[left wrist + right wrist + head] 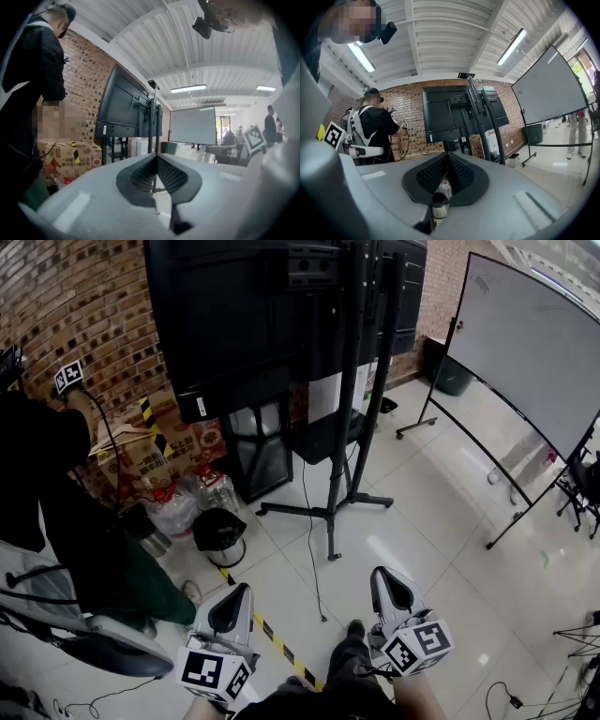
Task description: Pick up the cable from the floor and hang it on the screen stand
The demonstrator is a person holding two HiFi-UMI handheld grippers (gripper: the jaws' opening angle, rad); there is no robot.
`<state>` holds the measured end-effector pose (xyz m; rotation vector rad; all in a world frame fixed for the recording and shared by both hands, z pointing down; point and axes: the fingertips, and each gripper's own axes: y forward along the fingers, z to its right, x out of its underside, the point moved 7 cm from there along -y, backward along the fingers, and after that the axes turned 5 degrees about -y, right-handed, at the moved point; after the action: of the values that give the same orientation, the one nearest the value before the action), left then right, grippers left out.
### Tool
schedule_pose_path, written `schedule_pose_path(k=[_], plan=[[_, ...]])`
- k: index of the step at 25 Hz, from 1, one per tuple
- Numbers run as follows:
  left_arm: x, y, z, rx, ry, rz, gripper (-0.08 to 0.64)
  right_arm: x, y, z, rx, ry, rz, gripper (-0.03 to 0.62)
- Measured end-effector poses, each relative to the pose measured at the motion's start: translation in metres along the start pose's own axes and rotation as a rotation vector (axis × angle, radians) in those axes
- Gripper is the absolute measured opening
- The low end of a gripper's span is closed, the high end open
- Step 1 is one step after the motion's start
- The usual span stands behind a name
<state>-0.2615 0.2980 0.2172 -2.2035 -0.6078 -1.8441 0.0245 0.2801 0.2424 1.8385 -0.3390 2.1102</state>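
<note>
A thin black cable (312,559) runs down from the black screen stand (339,427) and lies across the white floor tiles, ending near my feet. The stand carries a large dark screen (234,315) and shows in the left gripper view (151,122) and the right gripper view (476,117). My left gripper (243,591) and right gripper (379,572) hover low in the head view, short of the cable's end, one on each side of it. Both are shut with nothing between the jaws; the tips meet in the left gripper view (155,157) and the right gripper view (447,154).
A person in black (47,484) stands at the left by a brick wall, beside a cardboard box (159,451), water bottles (202,493) and a black bin (220,531). A rolling whiteboard (530,343) stands at the right. Yellow-black tape (272,638) crosses the floor.
</note>
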Motion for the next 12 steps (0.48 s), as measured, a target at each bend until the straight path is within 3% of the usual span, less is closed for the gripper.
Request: schedule_pose_path(k=[5, 10, 12], plan=[[0.007, 0.044, -0.009, -0.041, -0.004, -0.013, 0.005, 0.009, 0.034, 0.042, -0.008, 0.001, 0.001, 0.008], [0.006, 0.100, -0.004, -0.132, 0.006, -0.007, 0.005, 0.027, 0.085, 0.101, -0.028, 0.051, -0.038, 0.008], [0.005, 0.129, 0.004, -0.123, 0.026, -0.005, 0.005, 0.030, 0.110, 0.127, -0.036, 0.038, -0.041, 0.008]])
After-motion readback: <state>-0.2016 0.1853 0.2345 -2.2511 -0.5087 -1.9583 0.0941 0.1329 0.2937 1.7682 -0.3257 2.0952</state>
